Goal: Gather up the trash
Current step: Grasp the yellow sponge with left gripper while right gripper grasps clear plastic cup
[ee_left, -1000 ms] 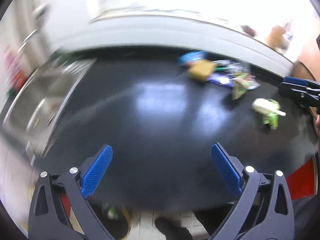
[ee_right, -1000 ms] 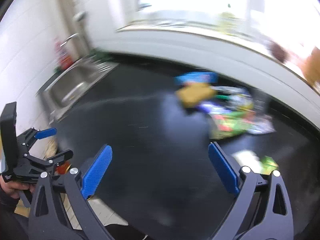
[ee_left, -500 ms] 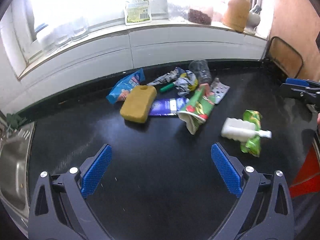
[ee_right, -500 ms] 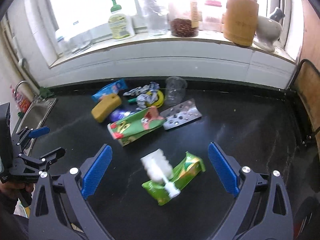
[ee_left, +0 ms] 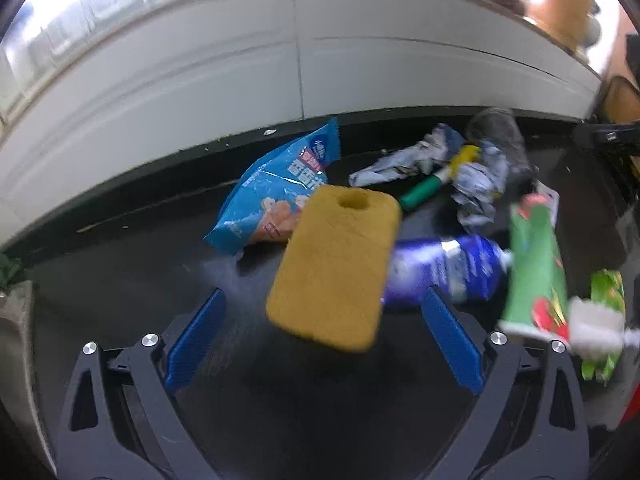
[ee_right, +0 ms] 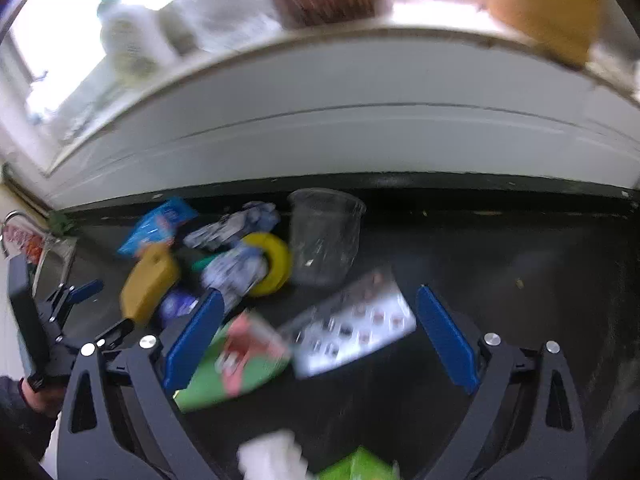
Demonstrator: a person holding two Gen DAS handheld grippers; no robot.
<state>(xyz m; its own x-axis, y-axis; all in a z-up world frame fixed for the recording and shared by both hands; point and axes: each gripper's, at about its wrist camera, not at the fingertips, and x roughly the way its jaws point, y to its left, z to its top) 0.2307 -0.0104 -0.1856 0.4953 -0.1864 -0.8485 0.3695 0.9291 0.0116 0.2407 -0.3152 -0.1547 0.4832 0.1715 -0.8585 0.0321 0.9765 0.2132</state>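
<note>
Trash lies on a black counter [ee_left: 120, 272]. In the left wrist view my open, empty left gripper [ee_left: 324, 336] faces a yellow sponge [ee_left: 336, 264], with a blue snack bag [ee_left: 276, 188] behind it, a purple wrapper [ee_left: 444, 268] and a green carton [ee_left: 536, 280] to the right. In the right wrist view my open, empty right gripper [ee_right: 316, 340] hangs over a blister pack [ee_right: 352, 320] and the green carton [ee_right: 236, 364]. A clear plastic cup [ee_right: 324, 236], a yellow tape roll [ee_right: 276, 260] and crumpled paper [ee_right: 236, 228] lie beyond.
A white tiled wall [ee_left: 200, 80] and a sill with bottles and jars [ee_right: 132, 40] back the counter. A sink [ee_left: 16, 320] lies at the far left. A white brush on a green packet [ee_left: 600, 320] lies at the right. The left gripper also shows in the right wrist view [ee_right: 60, 320].
Both grippers have moved forward and down toward the trash pile. The sponge now sits right before the left fingers, the blister pack and carton between the right fingers.
</note>
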